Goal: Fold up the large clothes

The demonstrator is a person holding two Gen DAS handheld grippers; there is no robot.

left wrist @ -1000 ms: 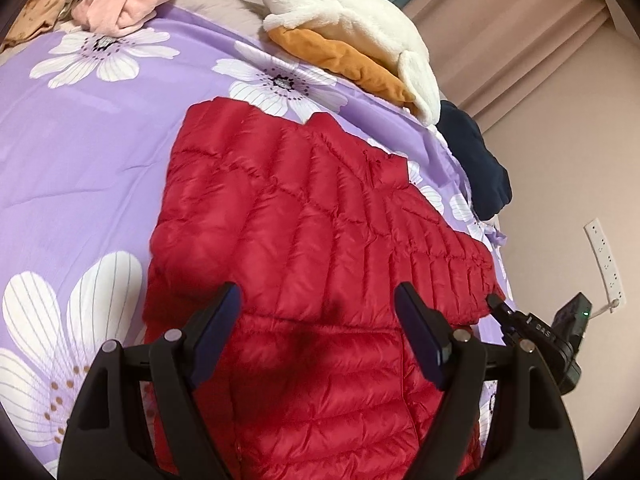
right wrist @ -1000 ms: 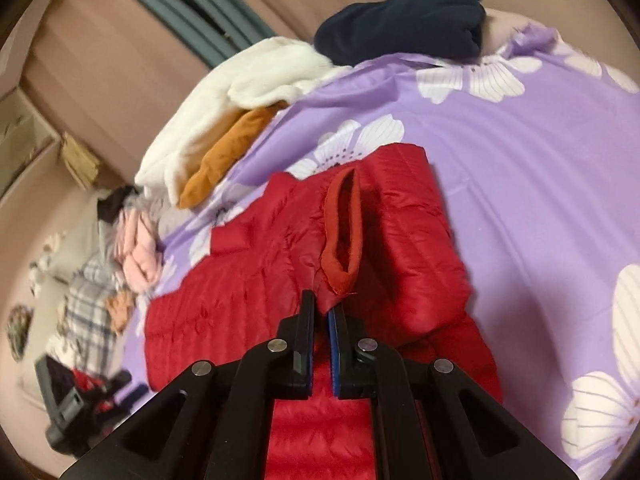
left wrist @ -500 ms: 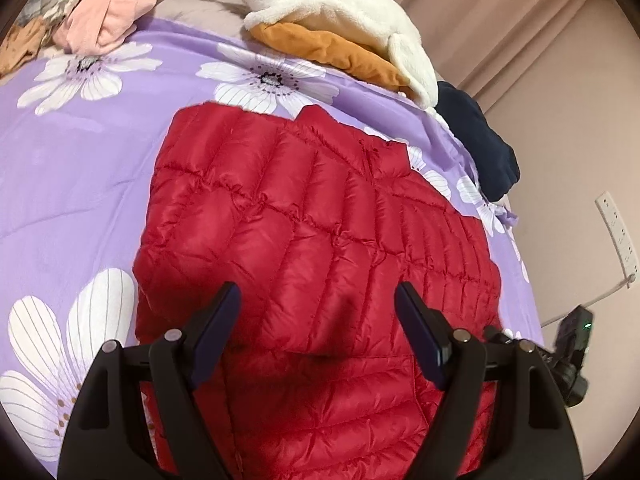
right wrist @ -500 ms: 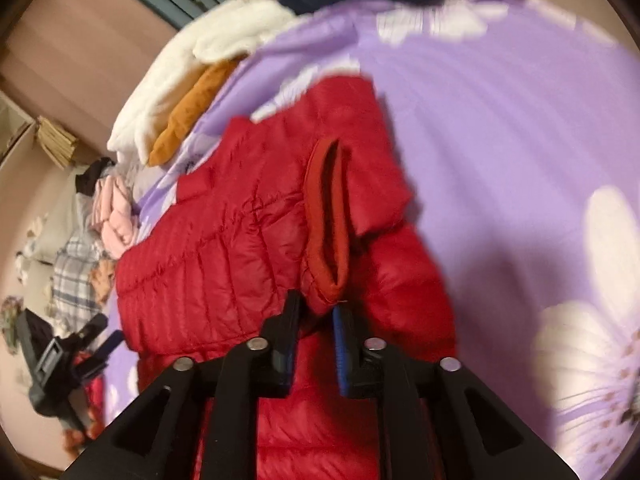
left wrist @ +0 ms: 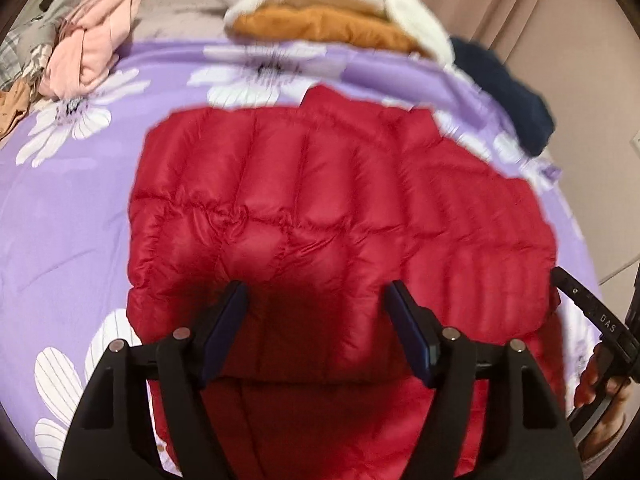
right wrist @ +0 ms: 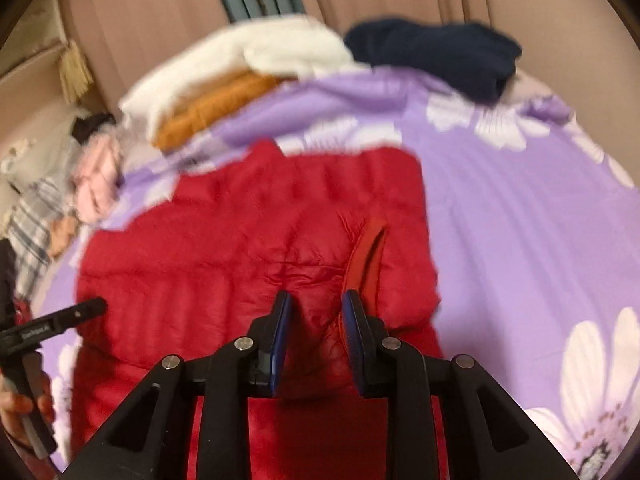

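Red jacket (left wrist: 328, 216) hem — cut off, perhaps behind fingers (left wrist: 224, 320).

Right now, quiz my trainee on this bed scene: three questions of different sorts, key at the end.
1. True or false: the left gripper is shut on the red puffer jacket.
2. Multiple choice: what lies directly under the jacket? A) a wooden floor B) a purple floral bedsheet C) a grey rug
3. Fill in the blank: in the right wrist view, the right gripper is open over the jacket, with the ______ just ahead of its right finger.

Key: 1 false, it is wide open above the jacket; 2 B; 3 sleeve cuff.
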